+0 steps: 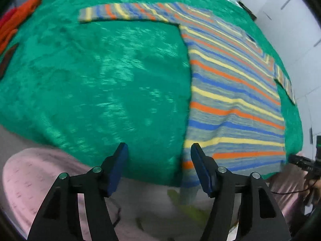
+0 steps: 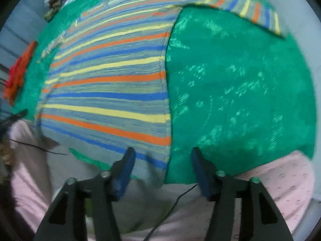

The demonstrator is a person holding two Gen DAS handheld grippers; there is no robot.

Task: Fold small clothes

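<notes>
Left wrist view: left gripper (image 1: pixel 158 148) spread wide, holding nothing, above the near edge of the green cloth (image 1: pixel 90 70); striped shirt (image 1: pixel 230 92) lies flat to its right, one sleeve stretched leftward. Right wrist view: right gripper (image 2: pixel 162 152) also wide and empty, straddling the striped shirt's (image 2: pixel 108 84) bottom right corner; orange garment (image 2: pixel 18 70) at far left.

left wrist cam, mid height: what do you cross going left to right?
Orange cloth at the left edge → bare green blanket → striped sweater body → its short far sleeve → a thin strip of green blanket → white cupboard doors.
</notes>
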